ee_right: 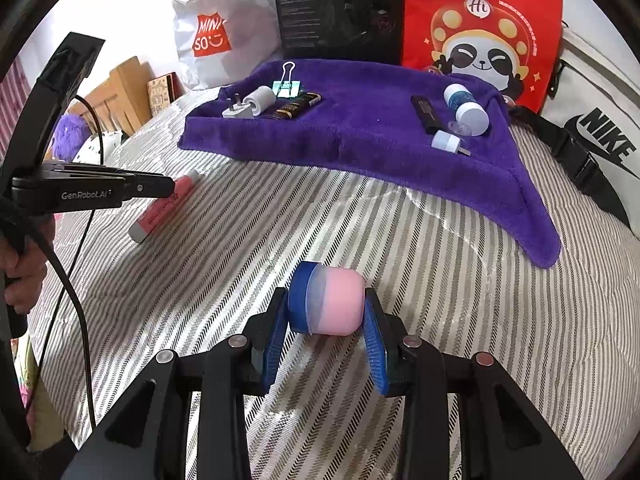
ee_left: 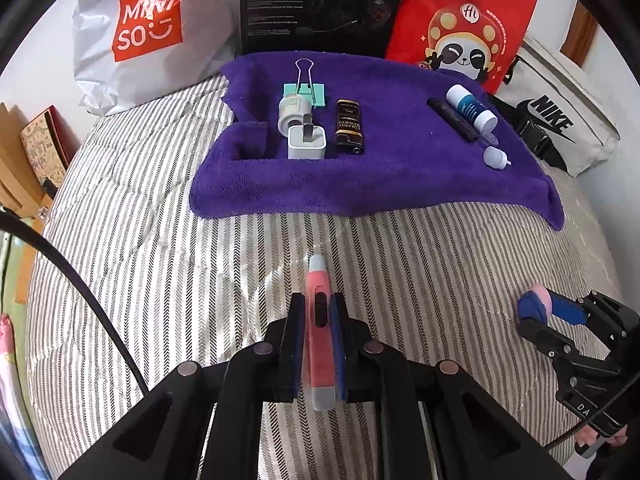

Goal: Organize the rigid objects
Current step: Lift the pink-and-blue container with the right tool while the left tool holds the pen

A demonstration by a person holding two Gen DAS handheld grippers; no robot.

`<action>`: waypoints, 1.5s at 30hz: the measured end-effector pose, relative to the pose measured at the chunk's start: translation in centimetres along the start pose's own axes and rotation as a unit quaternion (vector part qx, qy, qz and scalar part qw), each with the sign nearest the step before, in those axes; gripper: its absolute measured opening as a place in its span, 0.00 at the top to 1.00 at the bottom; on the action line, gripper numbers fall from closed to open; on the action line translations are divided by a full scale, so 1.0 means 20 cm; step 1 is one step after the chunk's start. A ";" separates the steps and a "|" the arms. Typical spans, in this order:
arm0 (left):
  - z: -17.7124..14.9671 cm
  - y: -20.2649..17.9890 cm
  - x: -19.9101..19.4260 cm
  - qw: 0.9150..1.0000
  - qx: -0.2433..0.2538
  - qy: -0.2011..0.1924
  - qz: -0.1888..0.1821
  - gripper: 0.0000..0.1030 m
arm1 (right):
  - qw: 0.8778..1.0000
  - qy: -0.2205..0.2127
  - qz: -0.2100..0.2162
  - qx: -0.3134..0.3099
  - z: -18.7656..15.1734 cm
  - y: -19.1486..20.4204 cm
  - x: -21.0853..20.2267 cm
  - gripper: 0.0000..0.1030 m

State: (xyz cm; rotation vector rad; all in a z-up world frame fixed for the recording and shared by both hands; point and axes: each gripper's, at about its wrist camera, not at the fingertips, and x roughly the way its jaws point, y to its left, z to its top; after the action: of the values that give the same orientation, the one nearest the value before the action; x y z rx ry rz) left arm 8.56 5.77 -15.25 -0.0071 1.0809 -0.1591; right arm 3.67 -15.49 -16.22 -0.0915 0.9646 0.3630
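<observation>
Pink plastic utility knife with grey end caps (ee_left: pixel 320 332) lies lengthwise between the fingers of the left hand-held gripper (ee_left: pixel 318 308), which is pinching it along both long sides; its tip points straight ahead of that gripper, over the striped grey-and-white bed cover (ee_left: pixel 168 264). The right hand-held gripper (ee_right: pixel 326 304) is pinching a small pink rounded container with a blue screw cap (ee_right: pixel 330 300), one blue ribbed finger (ee_right: pixel 374 344) on each end, cap toward its left finger.

Ahead of both grippers, a purple terry towel (ee_left: pixel 360 188) is spread on the bed. On it, ahead and slightly left of the left hand-held gripper, stand a white wall charger plug (ee_left: pixel 307 142), a white cylindrical roll (ee_left: pixel 291 112), a teal binder clip with wire handles (ee_left: pixel 305 90) and a black rectangular lighter with gold lettering (ee_left: pixel 350 126), close together. Ahead and to its right lie a black slim stick (ee_left: pixel 452 120), a white-and-blue bottle (ee_left: pixel 472 106) and a small white cap (ee_left: pixel 495 158).

Beyond the towel stand a white shopping bag (ee_left: pixel 148 36), a black carton (ee_left: pixel 320 4) and a red panda-print bag (ee_left: pixel 464 20).
</observation>
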 end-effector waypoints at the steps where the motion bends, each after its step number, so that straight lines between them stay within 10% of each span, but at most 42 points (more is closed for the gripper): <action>1: 0.00 0.00 0.00 1.000 -0.001 0.001 -0.003 0.88 | 1.000 -0.001 0.002 0.003 0.00 -0.01 0.00 0.65; 25: -0.03 -0.04 0.07 0.999 0.029 0.018 0.020 0.88 | 1.000 -0.011 -0.010 -0.025 -0.04 0.00 0.01 0.64; 32: -0.03 -0.04 0.07 0.999 0.033 0.014 0.023 0.88 | 0.999 -0.026 -0.003 -0.030 -0.05 0.03 0.02 0.51; 45: -0.04 -0.04 0.06 1.000 0.025 0.007 0.017 0.88 | 0.999 -0.019 -0.020 -0.030 -0.03 0.04 0.04 0.65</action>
State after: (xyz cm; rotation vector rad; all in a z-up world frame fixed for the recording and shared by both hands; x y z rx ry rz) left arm 8.39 4.95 -16.59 0.0567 1.0897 -0.1557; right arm 3.35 -14.62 -17.13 -0.1578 0.9127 0.3549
